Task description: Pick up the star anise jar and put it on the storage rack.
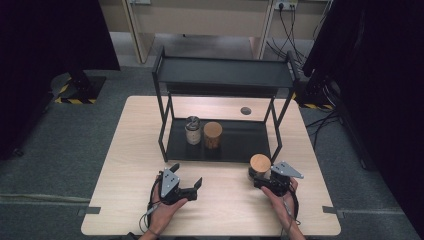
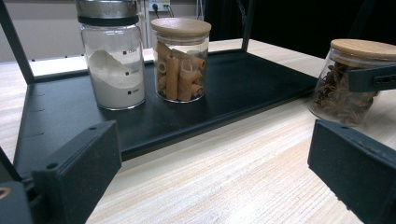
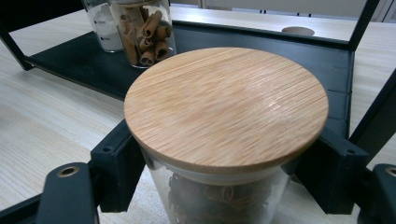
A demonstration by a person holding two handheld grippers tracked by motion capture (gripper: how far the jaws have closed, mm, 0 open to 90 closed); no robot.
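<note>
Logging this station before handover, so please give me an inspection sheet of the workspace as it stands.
Surface: light wooden table, with a round grommet near the back.
Job's things: star anise jar with wooden lid, standing on the table before the black rack.
Clutter: powder jar and pasta jar on the rack's lower shelf.
Grippers: right gripper shut on the star anise jar; left gripper open, holding nothing.
Cables: one trails from each gripper; more hang at the far wall.
Surroundings: grey carpet, black curtains at both sides.

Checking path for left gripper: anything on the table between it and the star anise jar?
Nothing: bare wooden table lies between the left gripper and the star anise jar, as the left gripper view shows. The high view agrees.
</note>
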